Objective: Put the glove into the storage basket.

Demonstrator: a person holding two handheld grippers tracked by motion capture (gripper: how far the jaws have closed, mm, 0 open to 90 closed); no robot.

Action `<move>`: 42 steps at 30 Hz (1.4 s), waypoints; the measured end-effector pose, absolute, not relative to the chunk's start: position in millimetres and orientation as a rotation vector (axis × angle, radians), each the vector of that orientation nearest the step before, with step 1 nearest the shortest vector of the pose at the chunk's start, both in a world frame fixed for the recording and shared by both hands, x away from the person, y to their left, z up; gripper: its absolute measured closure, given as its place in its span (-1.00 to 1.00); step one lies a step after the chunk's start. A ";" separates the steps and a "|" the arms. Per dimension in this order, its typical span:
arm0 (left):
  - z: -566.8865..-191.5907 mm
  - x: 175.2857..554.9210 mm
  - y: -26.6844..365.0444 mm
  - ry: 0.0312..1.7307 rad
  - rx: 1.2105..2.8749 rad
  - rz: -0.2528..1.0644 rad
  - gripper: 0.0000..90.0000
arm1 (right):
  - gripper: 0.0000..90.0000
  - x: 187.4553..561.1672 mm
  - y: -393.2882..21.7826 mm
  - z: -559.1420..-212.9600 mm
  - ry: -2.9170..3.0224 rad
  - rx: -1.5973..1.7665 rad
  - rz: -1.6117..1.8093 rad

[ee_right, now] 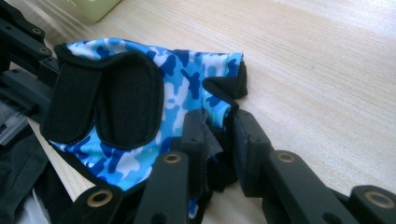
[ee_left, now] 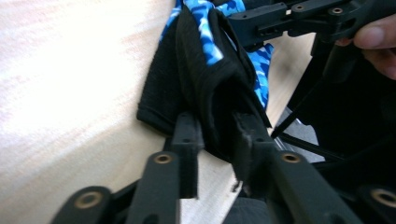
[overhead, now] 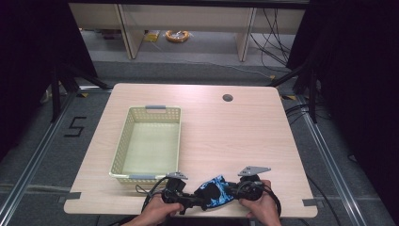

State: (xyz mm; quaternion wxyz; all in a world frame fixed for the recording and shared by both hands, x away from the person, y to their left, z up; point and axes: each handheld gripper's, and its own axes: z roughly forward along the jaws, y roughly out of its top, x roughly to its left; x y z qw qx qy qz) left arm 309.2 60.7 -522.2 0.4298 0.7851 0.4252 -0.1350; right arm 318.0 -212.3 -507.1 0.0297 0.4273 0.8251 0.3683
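Left hand-held gripper (ee_left: 215,135): jaws nearly closed, pinching the black cuff edge of the glove (ee_right: 154,98). Right hand-held gripper (ee_right: 217,135): narrow, clamped on the opposite, finger-end hem. Glove: blue camouflage, black strap; held between both at the near edge of the surface (overhead: 226,136), right of the basket (overhead: 123,141). Likely light, soft, limp; best taken by hems. Long axis runs gripper to gripper, cuff leftward.

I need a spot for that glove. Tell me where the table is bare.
The widest bare stretch of table lies right of the basket, up to the round hole. The basket itself is empty. The near edge is crowded: the left gripper and right gripper grip the glove there.
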 end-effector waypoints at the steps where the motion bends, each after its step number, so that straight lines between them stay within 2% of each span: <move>1: -522.1 309.6 61.2 1.045 1.966 -0.322 0.70 | 0.70 318.2 -212.4 -507.3 2.543 1.314 1.139; 4: -518.1 307.8 60.5 1.009 2.008 -0.268 0.79 | 0.70 318.5 -212.6 -507.4 2.549 1.312 1.144; 8: -517.5 305.9 58.8 0.946 1.977 -0.257 0.91 | 0.72 317.8 -211.8 -506.8 2.542 1.325 1.142; 9: -514.2 304.1 59.2 0.956 2.011 -0.226 0.91 | 0.72 317.9 -211.6 -506.4 2.545 1.317 1.145; 16: -512.7 303.4 61.2 0.907 1.985 -0.239 0.92 | 0.79 316.4 -212.3 -500.1 2.530 1.298 1.214; 27: -490.1 297.9 72.0 0.836 1.970 -0.171 0.92 | 0.82 311.2 -209.9 -482.5 2.497 1.258 1.332; 42: -456.5 307.1 89.3 0.807 1.887 -0.115 0.89 | 0.84 303.9 -203.2 -432.1 2.425 1.164 1.448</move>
